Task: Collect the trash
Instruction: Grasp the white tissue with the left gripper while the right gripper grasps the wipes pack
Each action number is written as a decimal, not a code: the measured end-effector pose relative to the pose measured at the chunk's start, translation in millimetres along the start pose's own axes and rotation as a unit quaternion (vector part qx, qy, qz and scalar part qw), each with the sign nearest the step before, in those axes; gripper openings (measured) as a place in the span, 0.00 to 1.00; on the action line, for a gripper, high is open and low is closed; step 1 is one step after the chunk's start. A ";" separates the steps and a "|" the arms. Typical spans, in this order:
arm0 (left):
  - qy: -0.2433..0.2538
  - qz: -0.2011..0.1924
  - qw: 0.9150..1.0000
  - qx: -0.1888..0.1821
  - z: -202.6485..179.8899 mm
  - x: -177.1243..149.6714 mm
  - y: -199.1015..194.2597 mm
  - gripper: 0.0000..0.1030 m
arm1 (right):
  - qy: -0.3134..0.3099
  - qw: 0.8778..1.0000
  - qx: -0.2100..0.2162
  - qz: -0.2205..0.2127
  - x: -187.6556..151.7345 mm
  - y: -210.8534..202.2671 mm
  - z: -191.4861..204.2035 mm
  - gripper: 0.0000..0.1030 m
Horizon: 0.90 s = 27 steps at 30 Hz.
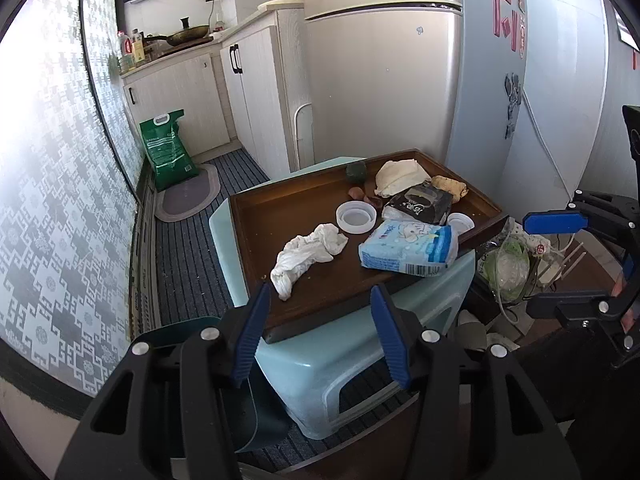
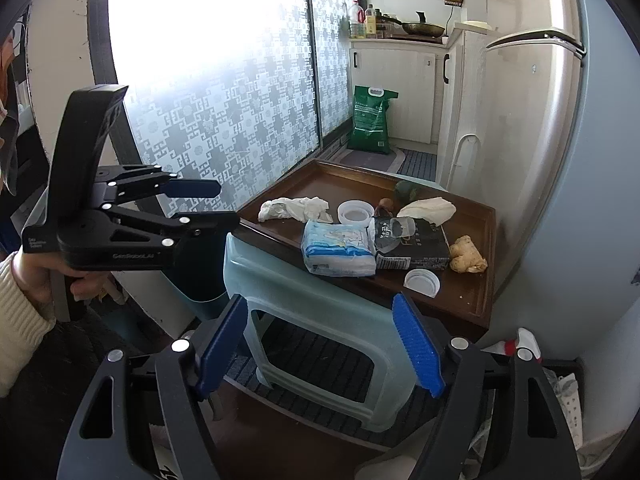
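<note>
Apparently nothing is collected yet; both grippers, left point(image 1: 316, 334) and right point(image 2: 320, 346), hover near the tray point(image 1: 280, 208), fingers wide apart and empty; the tissue point(image 1: 308, 254), lids point(image 1: 356, 218) and packets point(image 1: 408, 250) all lie on it.

A home kitchen. A tall silver fridge point(image 1: 380, 72) dominates; just beside it runs a white cabinet counter point(image 1: 248, 80) carrying a wok point(image 1: 188, 34) and oil bottles point(image 1: 132, 48). On the striped floor mat beyond the fridge, a green rice sack point(image 1: 168, 148) leans near a patterned frosted sliding door point(image 2: 224, 92). Near the fridge, a plastic stool point(image 1: 320, 360) carries a wooden tray point(image 1: 272, 216).
</note>
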<state>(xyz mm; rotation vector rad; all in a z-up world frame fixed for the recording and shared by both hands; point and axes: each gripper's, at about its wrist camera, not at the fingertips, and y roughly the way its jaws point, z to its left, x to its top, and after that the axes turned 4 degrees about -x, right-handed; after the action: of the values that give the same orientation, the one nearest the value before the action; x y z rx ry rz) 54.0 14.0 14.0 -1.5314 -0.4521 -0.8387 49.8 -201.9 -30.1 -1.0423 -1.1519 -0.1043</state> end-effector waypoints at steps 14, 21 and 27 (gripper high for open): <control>0.033 0.069 0.997 -0.014 30.9 18.7 66.3 0.27 | 0.002 0.999 0.008 0.038 10.5 30.3 -1.7 0.70; 0.021 0.063 0.998 -0.009 37.6 20.5 73.1 0.09 | 0.046 0.998 0.017 0.042 15.9 45.3 -15.3 0.76; -0.010 0.036 0.999 -0.027 41.2 25.0 61.7 0.08 | 0.052 0.997 0.016 0.047 24.9 60.3 -12.9 0.76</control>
<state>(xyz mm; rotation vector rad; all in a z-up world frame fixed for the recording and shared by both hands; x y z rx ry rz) 124.5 39.7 -8.5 -1.5979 -0.3892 -0.7853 103.7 -167.3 -48.3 -1.0490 -1.0065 -0.0645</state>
